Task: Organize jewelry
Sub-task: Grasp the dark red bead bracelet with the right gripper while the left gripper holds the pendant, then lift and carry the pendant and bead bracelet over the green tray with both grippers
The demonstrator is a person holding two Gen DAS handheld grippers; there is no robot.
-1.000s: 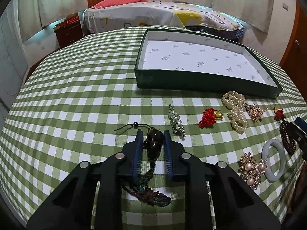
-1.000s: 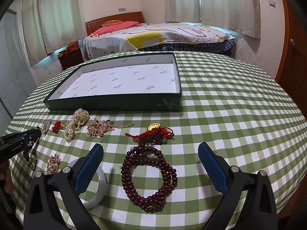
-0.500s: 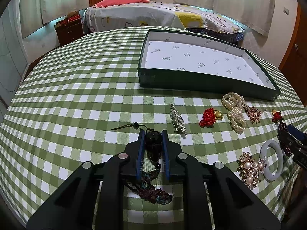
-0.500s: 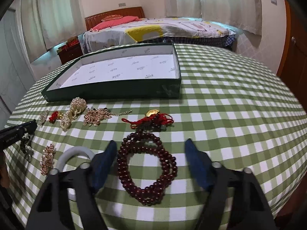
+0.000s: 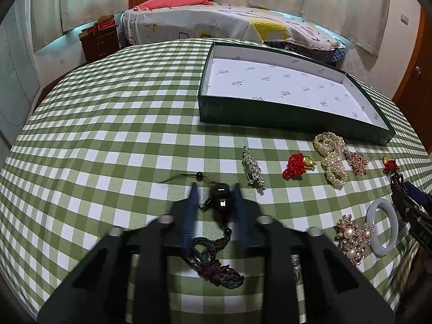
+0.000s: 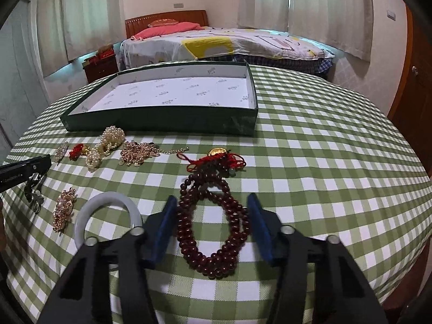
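Note:
A dark oval pendant (image 5: 221, 202) on a cord with a teal tassel (image 5: 216, 264) lies on the green checked cloth. It sits between the fingers of my left gripper (image 5: 215, 186). The jaws are opening, and a strip of cloth shows between the left pad and the stone. In the right wrist view a loop of dark red beads (image 6: 216, 266) lies between the fingers of my right gripper (image 6: 212, 197). Its jaws are closing, and the blue pads stand just outside the loop's two sides. The green box (image 5: 270, 113) with a white printed lining holds nothing.
Loose on the cloth lie a crystal brooch (image 5: 252, 168), a red knot charm (image 5: 294, 166), a pearl strand (image 5: 332, 159), a flower brooch (image 5: 351, 235), a pale bangle (image 6: 108, 198) and a gold chain (image 6: 137, 152). A bed stands behind the table.
The right jaws have come in from wide apart to close around the bead loop. The left jaws pinched in on the pendant, then widened again. Neither hand has shifted.

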